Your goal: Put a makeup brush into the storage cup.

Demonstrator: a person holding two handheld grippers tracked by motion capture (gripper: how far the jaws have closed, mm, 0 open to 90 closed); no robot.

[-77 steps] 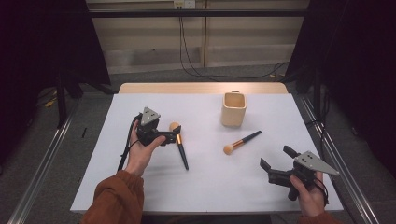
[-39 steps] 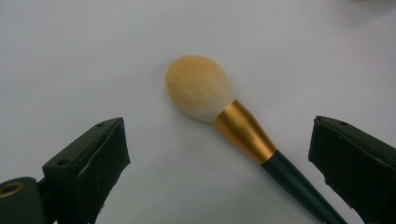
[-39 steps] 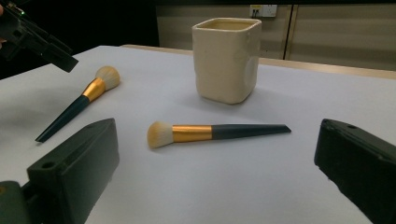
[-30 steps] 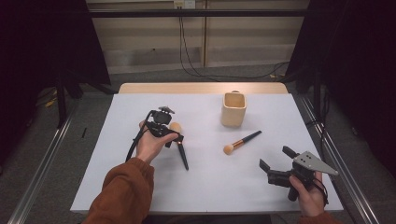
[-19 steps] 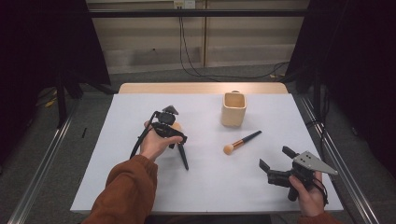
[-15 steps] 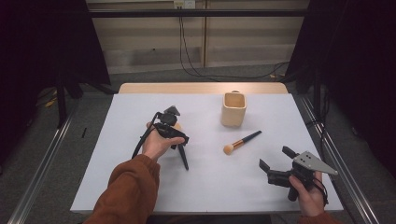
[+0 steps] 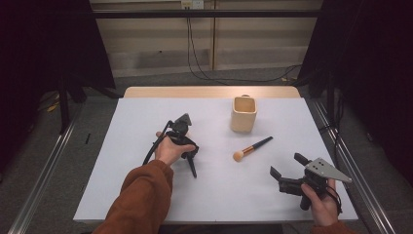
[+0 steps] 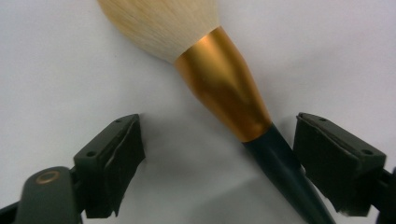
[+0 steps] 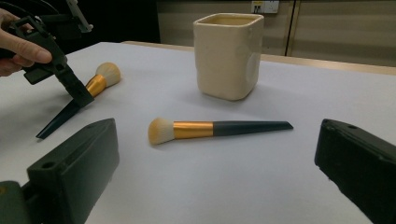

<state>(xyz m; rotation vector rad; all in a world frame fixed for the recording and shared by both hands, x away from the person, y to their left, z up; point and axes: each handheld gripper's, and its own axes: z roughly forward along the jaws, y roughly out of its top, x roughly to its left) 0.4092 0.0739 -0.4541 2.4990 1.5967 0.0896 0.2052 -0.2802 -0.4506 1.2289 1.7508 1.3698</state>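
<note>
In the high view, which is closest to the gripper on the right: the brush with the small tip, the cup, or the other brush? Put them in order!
From the right gripper:
1. Small brush, lying just up and left of it, mid-table.
2. Cup, standing farther back, beyond that brush.
3. Big brush, far across on the left, under the left gripper.

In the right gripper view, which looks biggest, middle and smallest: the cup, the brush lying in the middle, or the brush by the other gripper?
1. cup
2. middle brush
3. far brush, though it lies farther off and is partly hidden, so unsure.
</note>
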